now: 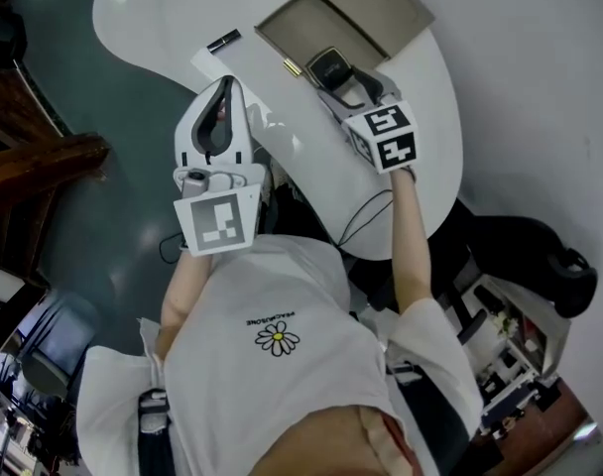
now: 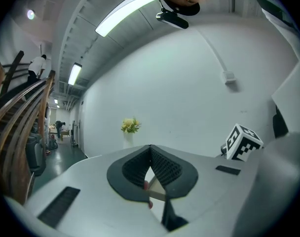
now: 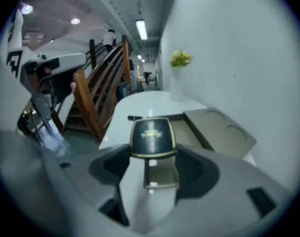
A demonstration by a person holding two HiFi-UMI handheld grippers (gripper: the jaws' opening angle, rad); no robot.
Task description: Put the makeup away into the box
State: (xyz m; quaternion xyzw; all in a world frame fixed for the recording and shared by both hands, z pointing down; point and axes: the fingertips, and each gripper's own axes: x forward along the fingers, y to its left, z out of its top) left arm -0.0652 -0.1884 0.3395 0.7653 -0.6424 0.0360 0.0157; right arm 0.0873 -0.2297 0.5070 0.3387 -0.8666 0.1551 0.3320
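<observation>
My right gripper (image 1: 333,77) is shut on a black compact (image 1: 328,64) with a gold rim, held just at the near edge of the open olive box (image 1: 300,23). In the right gripper view the compact (image 3: 152,136) lies flat between the jaws, with the box tray (image 3: 188,132) and its lid (image 3: 220,128) right behind. My left gripper (image 1: 225,89) hovers left of the table, raised and pointing at a wall. Its jaws are shut on a thin red-tipped makeup stick (image 2: 154,193). A black lipstick tube (image 1: 223,40) lies on the white table (image 1: 421,137).
A small gold piece (image 1: 293,67) rests by the box's near corner and a white slip (image 1: 204,64) lies near the table edge. Wooden stairs (image 3: 98,95) rise left of the table. A vase of yellow flowers (image 3: 177,78) stands at the table's far end.
</observation>
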